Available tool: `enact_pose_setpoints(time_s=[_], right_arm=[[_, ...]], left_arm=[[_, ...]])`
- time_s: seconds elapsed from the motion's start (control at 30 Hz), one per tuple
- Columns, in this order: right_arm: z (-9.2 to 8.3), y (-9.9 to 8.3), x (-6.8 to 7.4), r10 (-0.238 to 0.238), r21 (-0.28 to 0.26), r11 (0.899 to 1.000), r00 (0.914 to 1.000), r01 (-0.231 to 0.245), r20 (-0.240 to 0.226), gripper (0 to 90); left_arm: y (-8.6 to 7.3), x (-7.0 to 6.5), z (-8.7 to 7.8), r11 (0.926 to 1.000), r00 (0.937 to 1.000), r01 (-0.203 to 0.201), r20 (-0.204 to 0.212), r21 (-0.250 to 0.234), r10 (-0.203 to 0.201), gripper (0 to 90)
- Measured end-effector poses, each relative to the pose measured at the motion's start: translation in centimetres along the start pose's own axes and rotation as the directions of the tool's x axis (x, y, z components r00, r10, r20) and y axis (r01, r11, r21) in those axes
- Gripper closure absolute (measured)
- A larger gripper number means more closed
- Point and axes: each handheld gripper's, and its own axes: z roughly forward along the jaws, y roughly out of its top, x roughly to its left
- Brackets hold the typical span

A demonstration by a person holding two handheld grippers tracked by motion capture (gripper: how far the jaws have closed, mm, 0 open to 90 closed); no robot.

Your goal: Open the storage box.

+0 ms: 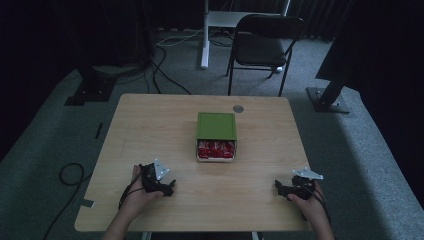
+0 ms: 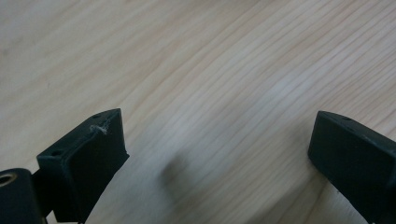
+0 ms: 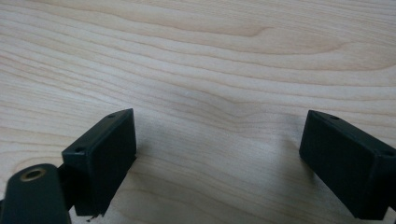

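Wooden table (image 1: pixel 150 125), green box (image 1: pixel 216 126) (red packets (image 1: pixel 216 150) inside, lid slid back).

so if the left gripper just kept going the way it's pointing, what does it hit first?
Most likely the bare table top. The left gripper has open jaws with nothing between them, and its own view looks down onto wood grain. In the high view it aims toward the table's middle, well short of the green box; depth is uncertain.

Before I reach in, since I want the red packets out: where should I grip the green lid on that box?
Probably grip the green lid by its left and right long edges, coming from above. It lies flat, slid back off the box so the red packets show at the near end; both sides stand clear of anything.
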Motion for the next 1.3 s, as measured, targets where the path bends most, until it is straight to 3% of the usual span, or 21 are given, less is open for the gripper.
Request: enact_pose_setpoints(time_s=[0.17,0.43,0.6,0.67,0.8,0.87,1.0,1.03,1.07,1.1,1.17,1.23,1.3], right_arm=[[0.0,0.0,0.0,0.000,0.001,1.000,1.0000,0.000,0.000,10.4],[0.0,0.0,0.0,0.000,0.001,1.000,1.0000,0.000,0.000,10.4],[0.0,0.0,0.0,0.000,0.001,1.000,1.0000,0.000,0.000,10.4],[0.0,0.0,0.0,0.000,0.000,1.000,1.0000,0.000,0.000,10.4],[0.0,0.0,0.0,0.000,0.001,1.000,1.0000,0.000,0.000,10.4],[0.0,0.0,0.0,0.000,0.001,1.000,1.0000,0.000,-0.001,10.4],[0.0,0.0,0.0,0.000,0.001,1.000,1.0000,0.000,0.000,10.4],[0.0,0.0,0.0,0.000,0.000,1.000,1.0000,0.000,0.000,10.4],[0.0,0.0,0.0,0.000,0.000,1.000,1.0000,0.000,0.000,10.4],[0.0,0.0,0.0,0.000,0.001,1.000,1.0000,0.000,0.000,10.4],[0.0,0.0,0.0,0.000,0.000,1.000,1.0000,0.000,0.000,10.4],[0.0,0.0,0.0,0.000,0.000,1.000,1.0000,0.000,0.000,10.4],[0.0,0.0,0.0,0.000,0.000,1.000,1.0000,0.000,0.000,10.4]], left_arm=[[1.2,-1.0,0.1,0.9979,0.9981,-0.056,-0.026,-0.032,0.055,4.6],[2.7,-2.8,0.7,0.9887,0.9892,-0.143,-0.039,-0.047,0.141,4.6],[3.4,-4.2,1.2,0.9766,0.9775,-0.208,-0.048,-0.055,0.206,4.6],[3.7,-4.7,1.3,0.9689,0.9695,-0.242,-0.055,-0.053,0.239,4.6],[4.2,-5.7,1.7,0.9584,0.9597,-0.278,-0.058,-0.062,0.275,4.6],[4.5,-6.1,1.8,0.9506,0.9519,-0.304,-0.062,-0.063,0.300,4.5],[5.2,-7.2,2.0,0.9255,0.9264,-0.372,-0.090,-0.070,0.366,4.5],[5.6,-7.6,2.1,0.9157,0.9171,-0.395,-0.092,-0.075,0.388,4.5],[5.6,-7.6,2.1,0.9157,0.9171,-0.395,-0.092,-0.075,0.388,4.5],[6.0,-8.1,2.1,0.9031,0.9057,-0.421,-0.098,-0.087,0.413,4.5],[6.1,-8.4,2.1,0.8993,0.9026,-0.428,-0.097,-0.092,0.419,4.5],[6.4,-8.8,2.2,0.8881,0.8918,-0.450,-0.101,-0.095,0.441,4.5],[6.6,-9.3,2.3,0.8658,0.8675,-0.493,-0.119,-0.083,0.483,4.5]])
